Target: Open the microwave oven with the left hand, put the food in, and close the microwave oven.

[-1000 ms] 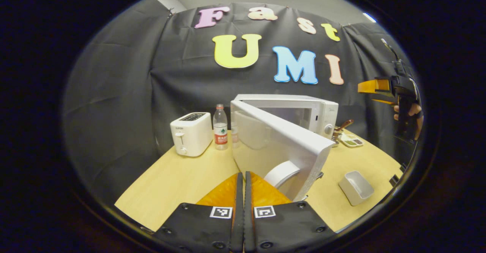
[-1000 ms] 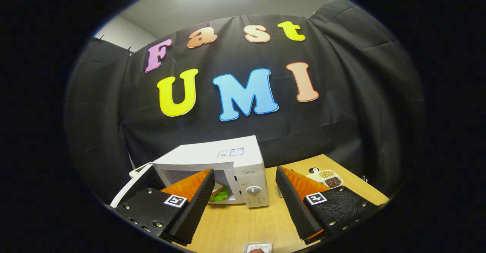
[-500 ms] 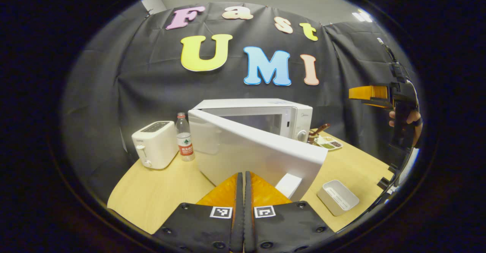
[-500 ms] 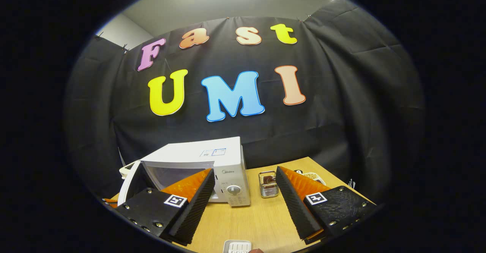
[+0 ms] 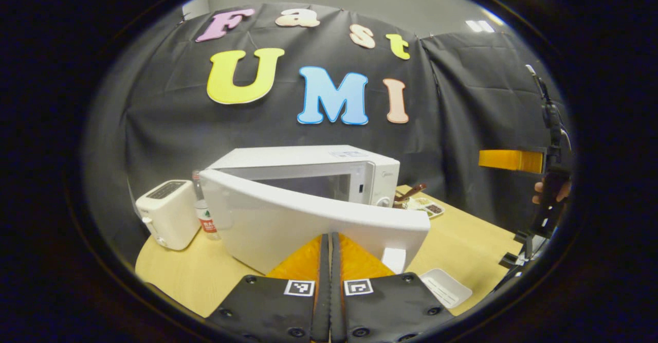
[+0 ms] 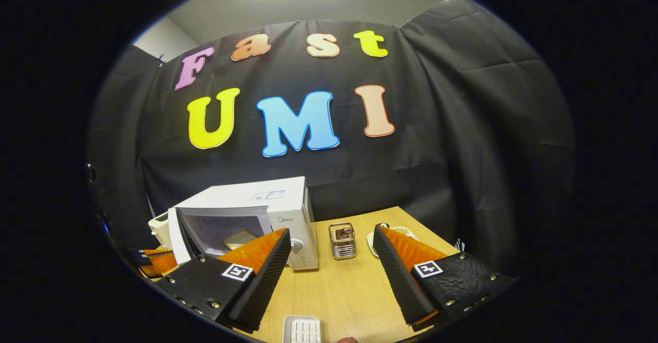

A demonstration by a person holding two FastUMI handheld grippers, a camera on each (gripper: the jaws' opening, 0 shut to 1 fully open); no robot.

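The closing step is in hand. In the left gripper view the left tongs (image 5: pixel 330 260) have their fingers pressed together with nothing between them, their tips at the outer face of the microwave door (image 5: pixel 308 219), which stands partly swung toward the white microwave oven (image 5: pixel 308 160) at the middle of the bench (image 5: pixel 169 276). Whether the tips actually touch the door I cannot tell, as the door's lower edge runs just over them. The door is not yet latched: a gap shows between its free right edge and the control panel with its dial (image 5: pixel 381 201).

In the right gripper view the right tongs (image 6: pixel 331 266) are wide apart and carry nothing, held back over the near part of the bench. Through the door window a pale piece of food (image 6: pixel 239 239) seems to lie inside the oven cavity, so the loading step looks done.

A white toaster (image 5: pixel 164 212) and a water bottle (image 5: pixel 205 219) stand left of the oven; a small metal rack (image 6: pixel 342 240) and a sectioned dish (image 5: pixel 429 206) stand to its right; a white empty tray (image 5: pixel 444 287) lies near on the bench.

The next move, as I judge it, calls for a steady push along the door's arc until it seats flush, pressing near the free edge rather than the hinge so the oven does not slide on the bench.
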